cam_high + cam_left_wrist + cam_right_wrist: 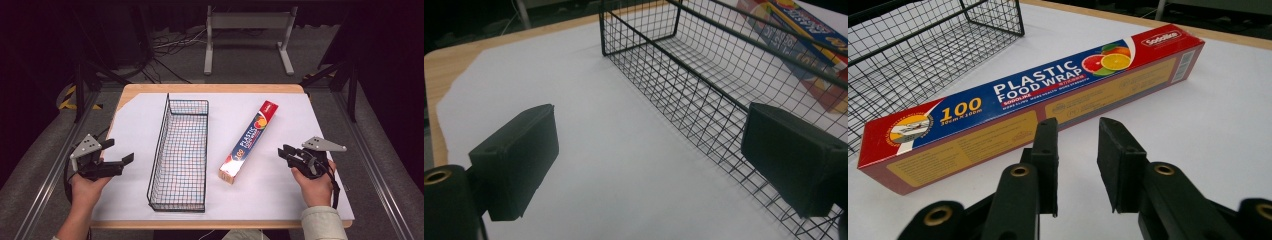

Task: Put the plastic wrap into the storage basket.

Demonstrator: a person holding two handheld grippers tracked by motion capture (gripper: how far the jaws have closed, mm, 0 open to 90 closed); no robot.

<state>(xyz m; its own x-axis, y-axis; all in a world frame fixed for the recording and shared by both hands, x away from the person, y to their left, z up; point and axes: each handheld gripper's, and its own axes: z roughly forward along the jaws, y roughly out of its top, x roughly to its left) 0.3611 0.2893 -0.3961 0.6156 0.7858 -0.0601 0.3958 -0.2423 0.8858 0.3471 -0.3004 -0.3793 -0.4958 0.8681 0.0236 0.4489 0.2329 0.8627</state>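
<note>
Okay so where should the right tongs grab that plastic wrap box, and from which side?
Probably around the middle of the plastic wrap box, coming down from above with one jaw on each long side. It lies flat on the white sheet, long and narrow, so a mid-length hold should keep it balanced. The right tongs, open beside it, look wide enough only for its narrow width.

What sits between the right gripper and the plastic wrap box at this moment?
Nothing: bare white sheet. The right gripper view shows the right gripper open just short of the box, and the high view shows the same gap.
</note>
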